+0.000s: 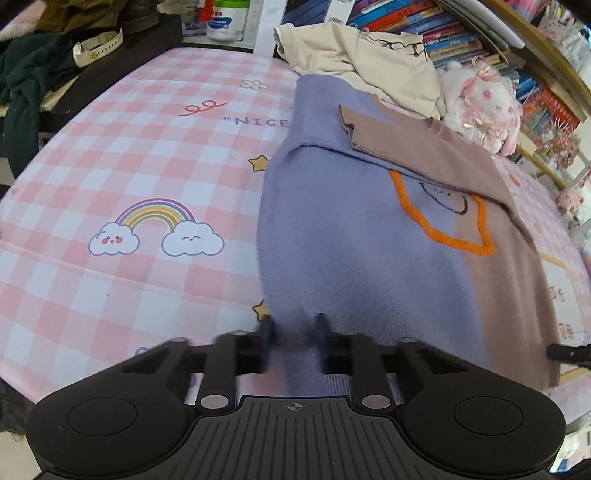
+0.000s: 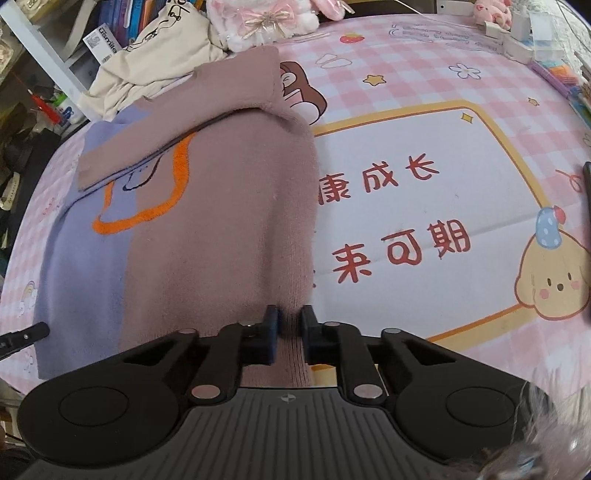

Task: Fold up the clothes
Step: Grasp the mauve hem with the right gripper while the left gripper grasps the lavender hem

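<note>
- My left tool (image 1: pixel 293 334) is clamped on the near hem of the sweater (image 1: pixel 351 236), on its lavender half; the knit bunches up between the two fingers and runs back under the tool body.
- My right tool (image 2: pixel 290 325) pinches the same hem on the mauve half (image 2: pixel 221 229); a narrow ridge of fabric stands between its fingers.
- The sweater lies on the bench (image 1: pixel 129 166), which wears a pink checked cloth with a rainbow, clouds and stars; both sleeves are folded in across the chest, the mauve sleeve (image 2: pixel 177 122) lying over the orange outline (image 2: pixel 173 184) stitched on the front.
- Beyond the collar end sits a crumpled cream garment (image 1: pixel 369 55), touching the sweater's far edge; just beside it a white and pink plush toy (image 1: pixel 484 107) (a rabbit, I think).
- Books (image 1: pixel 424 26) fill the shelves behind; a white tin (image 1: pixel 227 18) stands at the far edge.
</note>
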A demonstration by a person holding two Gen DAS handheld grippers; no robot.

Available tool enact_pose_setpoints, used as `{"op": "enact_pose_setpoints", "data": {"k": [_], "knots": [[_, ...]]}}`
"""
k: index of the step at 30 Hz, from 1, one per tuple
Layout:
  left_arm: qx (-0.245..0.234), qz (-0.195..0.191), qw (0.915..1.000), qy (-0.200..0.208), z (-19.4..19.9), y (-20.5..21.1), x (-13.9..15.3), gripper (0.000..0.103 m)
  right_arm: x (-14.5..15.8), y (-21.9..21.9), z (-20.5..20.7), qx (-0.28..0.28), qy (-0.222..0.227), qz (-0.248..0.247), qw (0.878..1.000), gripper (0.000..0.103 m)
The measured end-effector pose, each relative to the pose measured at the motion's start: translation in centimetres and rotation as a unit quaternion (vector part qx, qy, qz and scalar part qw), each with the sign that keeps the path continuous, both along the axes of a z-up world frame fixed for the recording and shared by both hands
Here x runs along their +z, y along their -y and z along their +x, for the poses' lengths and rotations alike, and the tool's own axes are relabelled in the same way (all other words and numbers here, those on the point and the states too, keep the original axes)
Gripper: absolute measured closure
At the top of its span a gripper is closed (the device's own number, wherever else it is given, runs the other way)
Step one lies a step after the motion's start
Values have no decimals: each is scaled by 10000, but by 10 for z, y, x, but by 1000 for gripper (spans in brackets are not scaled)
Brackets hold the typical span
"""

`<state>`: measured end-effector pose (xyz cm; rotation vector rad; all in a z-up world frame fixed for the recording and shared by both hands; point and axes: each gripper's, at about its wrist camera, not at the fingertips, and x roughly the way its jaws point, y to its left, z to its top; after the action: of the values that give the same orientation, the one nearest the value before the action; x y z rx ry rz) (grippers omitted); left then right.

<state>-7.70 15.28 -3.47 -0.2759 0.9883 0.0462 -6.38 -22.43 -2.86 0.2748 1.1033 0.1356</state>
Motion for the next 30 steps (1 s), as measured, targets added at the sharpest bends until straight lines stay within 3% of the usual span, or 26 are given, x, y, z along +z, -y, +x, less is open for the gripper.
{"op": "enact_pose_setpoints", "data": {"k": [2,5,6,10,14,18,22,24,25,30], "knots": [[-39,135,9994,301,-4,4,10,98,7,-2,-4,63,224,1,9997,93],[-313,182,9961,808,-8,13,29,96,24,-3,-11,329,803,377,9955,93],[-389,167,9959,804,-6,15,30,93,28,-3,-11,415,908,497,9938,93],[-266,-216,9986,403,0,6,16,90,17,0,-1,263,515,439,9974,93],[29,-783,9969,-1,1,-10,0,67,7,7,2,68,231,541,9982,86],[153,-1223,9924,-55,0,-17,-6,48,-1,12,3,-71,26,618,9981,74],[157,-1267,9918,18,0,-15,-7,48,-4,12,5,-80,-52,624,9980,74],[199,-1306,9912,46,0,-15,-7,50,-5,11,7,-33,-38,593,9982,79],[216,-1321,9910,57,0,-15,-7,51,-5,10,7,-15,-29,578,9983,88],[201,-1193,9926,70,1,-10,-6,52,-2,15,1,-29,203,836,9963,91]]}}
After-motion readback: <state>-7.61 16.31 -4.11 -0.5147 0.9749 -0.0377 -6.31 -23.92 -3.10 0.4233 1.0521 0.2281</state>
